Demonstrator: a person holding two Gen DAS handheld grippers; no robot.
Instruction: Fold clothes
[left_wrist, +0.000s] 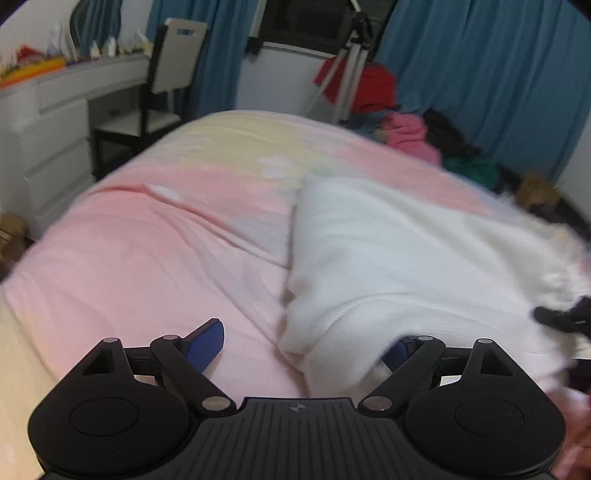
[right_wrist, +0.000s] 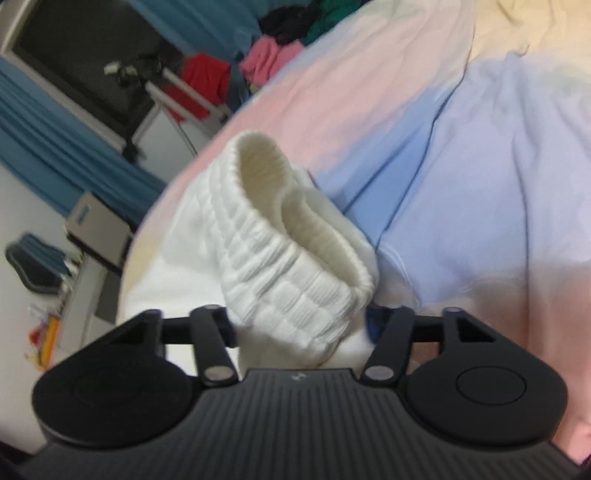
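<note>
A white knitted garment (left_wrist: 406, 251) lies on the right half of the bed (left_wrist: 147, 240), which has a pink and yellow sheet. My left gripper (left_wrist: 306, 339) hovers low over the sheet at the garment's near corner with its jaws wide open. Its left blue finger (left_wrist: 207, 343) is bare, and the cloth's edge drapes over the right one. In the right wrist view, the garment's ribbed elastic waistband (right_wrist: 295, 258) is bunched between the fingers of my right gripper (right_wrist: 301, 325), filling the gap and touching both. A dark part at the right edge of the left wrist view may be that gripper.
A heap of red, pink, green and dark clothes (left_wrist: 406, 136) sits at the bed's far right, by a tripod (left_wrist: 351, 74). A chair (left_wrist: 173, 74) and a white dresser (left_wrist: 55, 155) stand to the left. Blue curtains (left_wrist: 480, 74) hang behind.
</note>
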